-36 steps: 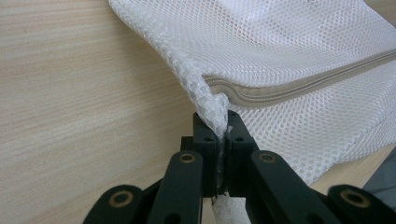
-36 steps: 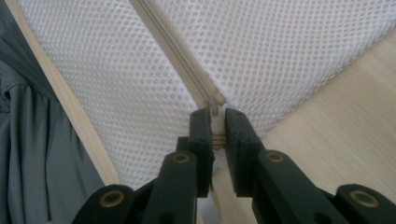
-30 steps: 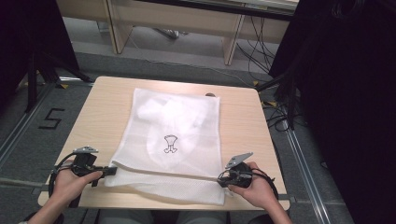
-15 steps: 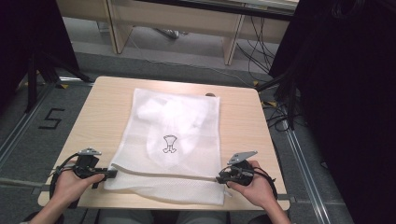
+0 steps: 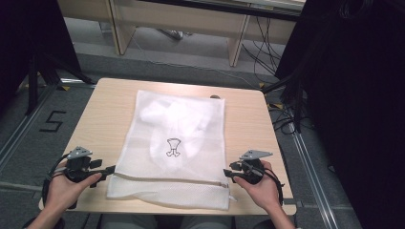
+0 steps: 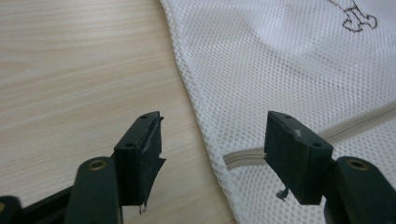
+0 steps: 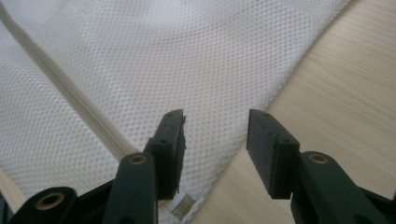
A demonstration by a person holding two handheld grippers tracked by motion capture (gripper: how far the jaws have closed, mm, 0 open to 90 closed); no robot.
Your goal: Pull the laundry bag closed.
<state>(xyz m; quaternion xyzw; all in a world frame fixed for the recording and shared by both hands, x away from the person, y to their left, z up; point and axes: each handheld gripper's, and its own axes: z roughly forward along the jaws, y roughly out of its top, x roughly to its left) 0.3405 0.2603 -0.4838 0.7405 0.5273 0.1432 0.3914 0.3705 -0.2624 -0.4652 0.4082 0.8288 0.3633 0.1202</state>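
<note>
— both grippers first: left gripper [image 5: 111, 169] sits at the lower left of the high view, right gripper [image 5: 228, 172] at the lower right. how do the jaws stand?

— spread wide on both, and they have just been opening. in the left gripper view the left gripper [image 6: 212, 140] has its two black jaws well apart, with the side edge of the mesh bag [image 6: 289, 60] and the end of the zipper [image 6: 243, 157] lying between them, pressed by neither pad.

— and the right one?

— same story. in the right gripper view the right gripper [image 7: 215, 140] stands open over the bag's [image 7: 154, 60] corner; the mesh edge runs diagonally up to the upper right of the frame, and nothing is pinched.

— where is the bag itself?

— flat on the wooden table [image 5: 110, 102], mid-frame in the high view. the mesh bag [image 5: 191, 143] is white, with something white bunched inside its upper half and a small dark printed mark [image 5: 173, 147] near its middle. the zipper [image 5: 172, 180] crosses it low down, from the left gripper's side to the right one's.

— hands?

— left hand [image 5: 64, 188] and right hand [image 5: 260, 186] come in from the bottom edge, one at each lower side of the bag.
</note>
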